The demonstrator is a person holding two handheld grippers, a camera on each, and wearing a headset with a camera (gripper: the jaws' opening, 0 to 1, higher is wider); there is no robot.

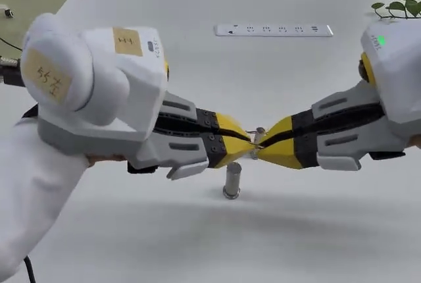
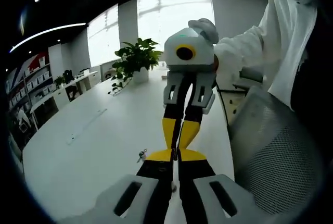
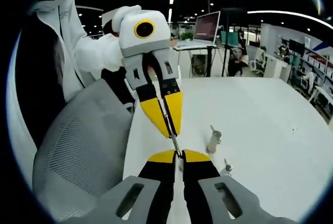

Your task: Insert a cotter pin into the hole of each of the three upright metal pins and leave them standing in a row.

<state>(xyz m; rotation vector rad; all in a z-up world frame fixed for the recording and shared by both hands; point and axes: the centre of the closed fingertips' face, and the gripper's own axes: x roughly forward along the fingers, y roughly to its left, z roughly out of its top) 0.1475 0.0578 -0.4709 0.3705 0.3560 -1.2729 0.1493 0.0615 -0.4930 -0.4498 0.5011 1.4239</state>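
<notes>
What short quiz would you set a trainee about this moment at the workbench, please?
1. True or false: the left gripper and the right gripper meet tip to tip.
2. Which thin part runs between their tips in the right gripper view? A) cotter pin B) screw C) washer
3. Fill in: in the head view, the metal pin in front of the grippers stands ____ on the table.
Key: 1 true; 2 A; 3 upright.
</notes>
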